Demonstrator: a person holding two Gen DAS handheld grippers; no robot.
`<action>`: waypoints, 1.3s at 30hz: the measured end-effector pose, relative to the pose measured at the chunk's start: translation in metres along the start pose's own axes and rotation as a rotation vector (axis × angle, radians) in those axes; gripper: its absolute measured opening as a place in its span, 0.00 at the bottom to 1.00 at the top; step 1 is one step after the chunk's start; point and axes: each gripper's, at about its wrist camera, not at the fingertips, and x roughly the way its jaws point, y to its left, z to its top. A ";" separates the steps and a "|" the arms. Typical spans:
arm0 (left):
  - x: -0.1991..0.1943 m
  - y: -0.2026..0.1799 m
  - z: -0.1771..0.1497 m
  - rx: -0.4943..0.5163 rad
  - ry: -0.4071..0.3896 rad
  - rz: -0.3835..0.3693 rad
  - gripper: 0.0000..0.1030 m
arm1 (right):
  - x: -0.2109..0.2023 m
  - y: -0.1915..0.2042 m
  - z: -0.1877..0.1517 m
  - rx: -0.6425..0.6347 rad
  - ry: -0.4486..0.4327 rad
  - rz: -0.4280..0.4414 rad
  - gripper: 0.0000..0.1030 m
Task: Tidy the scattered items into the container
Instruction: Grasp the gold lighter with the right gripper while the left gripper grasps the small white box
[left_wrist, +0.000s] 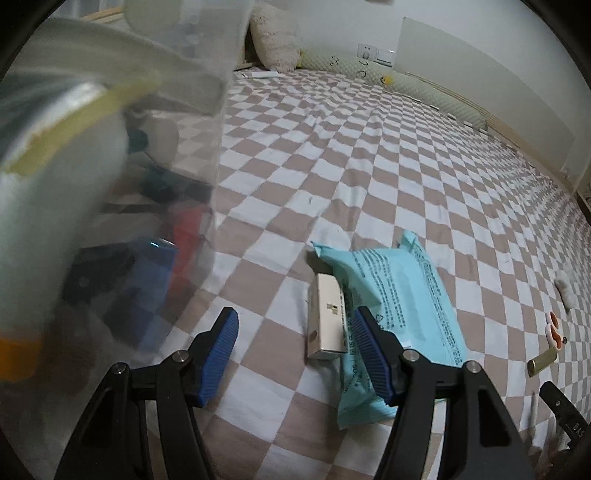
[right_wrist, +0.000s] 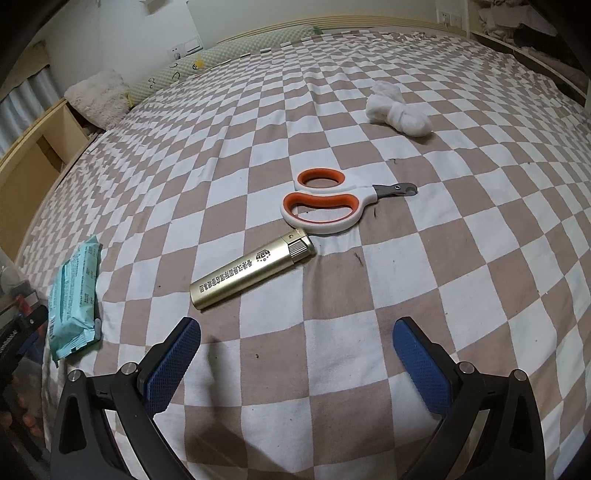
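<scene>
Grippers both wide and empty, left gripper (left_wrist: 295, 354) beside container (left_wrist: 110, 184) wall, right gripper (right_wrist: 295, 365) short of lighter (right_wrist: 251, 268)

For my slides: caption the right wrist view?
Open right gripper above checkered bedspread, facing gold lighter, orange-handled clippers and white sock bundle.

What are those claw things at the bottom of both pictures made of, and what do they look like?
Each is a two-finger tool. The left gripper and right gripper have black angular plastic arms joined with round silver pins. Their fingers carry blue pads with a fine ribbed or knurled texture. No cables or sleeves show.
</scene>
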 end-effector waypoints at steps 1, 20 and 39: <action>0.001 -0.002 -0.001 0.006 0.001 -0.002 0.62 | 0.000 0.001 -0.001 -0.002 0.000 -0.002 1.00; 0.031 -0.017 0.013 0.056 0.015 -0.019 0.50 | 0.004 0.005 -0.009 0.005 -0.031 -0.001 1.00; 0.045 -0.009 0.009 0.047 0.021 -0.003 0.49 | 0.004 -0.015 0.013 0.325 0.017 0.150 0.99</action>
